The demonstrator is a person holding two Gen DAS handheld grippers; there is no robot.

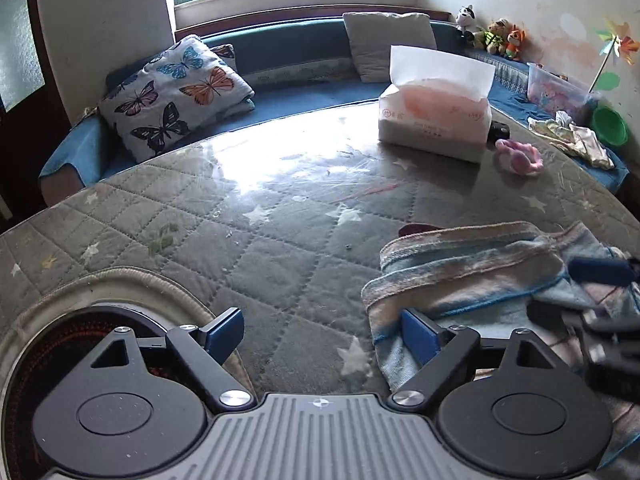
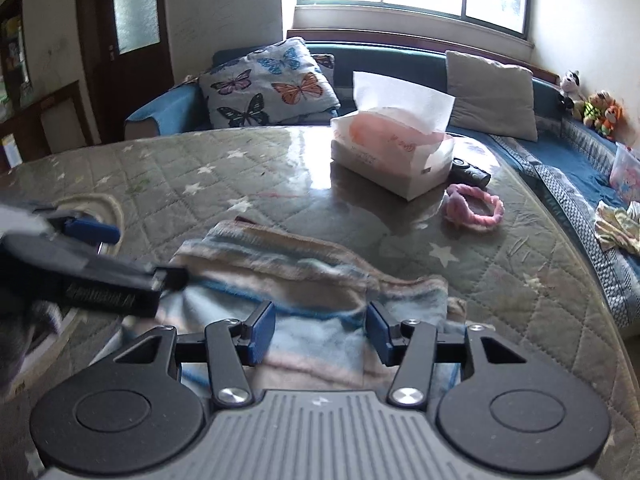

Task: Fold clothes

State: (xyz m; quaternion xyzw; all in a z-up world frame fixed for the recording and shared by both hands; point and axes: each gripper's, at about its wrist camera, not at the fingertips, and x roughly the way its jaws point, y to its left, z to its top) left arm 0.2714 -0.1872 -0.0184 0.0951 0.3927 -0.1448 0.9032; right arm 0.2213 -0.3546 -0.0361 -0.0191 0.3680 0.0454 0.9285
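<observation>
A pale blue and pink striped cloth point(image 1: 476, 276) lies bunched on the quilted table cover, also seen in the right wrist view as the cloth point(image 2: 304, 280). My left gripper point(image 1: 322, 338) is open just left of the cloth's near corner, with its right finger at the cloth's edge and nothing between the fingers. My right gripper point(image 2: 322, 334) is open low over the cloth's near part, fingers astride it without pinching it. The left gripper's body point(image 2: 92, 280) shows blurred at the left of the right wrist view.
A tissue pack point(image 1: 436, 120) stands at the far middle of the table, with a pink headband point(image 1: 520, 156) and a black remote point(image 2: 470, 172) beside it. A round woven mat point(image 1: 120, 292) lies near left. A blue sofa with a butterfly pillow point(image 1: 176, 92) rings the table.
</observation>
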